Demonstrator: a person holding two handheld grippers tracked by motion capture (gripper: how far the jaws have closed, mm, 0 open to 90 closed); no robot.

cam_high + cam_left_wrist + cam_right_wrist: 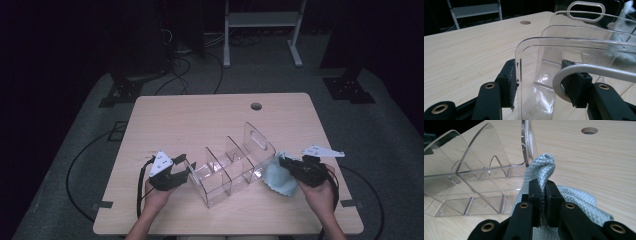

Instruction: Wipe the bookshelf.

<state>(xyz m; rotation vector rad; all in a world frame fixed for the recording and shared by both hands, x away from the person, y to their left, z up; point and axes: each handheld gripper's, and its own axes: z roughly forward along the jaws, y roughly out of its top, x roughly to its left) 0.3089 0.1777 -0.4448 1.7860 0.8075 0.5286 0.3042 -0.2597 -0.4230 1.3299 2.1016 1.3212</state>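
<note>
A clear plastic organizer (230, 167) with several dividers and a handle slot lies slantwise on the wooden table (200, 115). My left gripper (187, 167) grips its near-left end. In the left gripper view the pads (509, 82) press the clear end wall (574, 42) from both sides, so the left gripper (544, 85) is shut on it. My right gripper (282, 161) is at the organizer's right end, shut on a light blue textured cloth (280, 180). In the right gripper view the cloth (544, 165) bunches up above the right gripper (543, 192), touching the organizer's end wall (481, 162).
A round cable hole (256, 106) is near the table's far edge. Bare wood lies between it and the organizer. Behind the table stand a white frame (260, 20) and dark stands, with cables (190, 75) on the grey floor.
</note>
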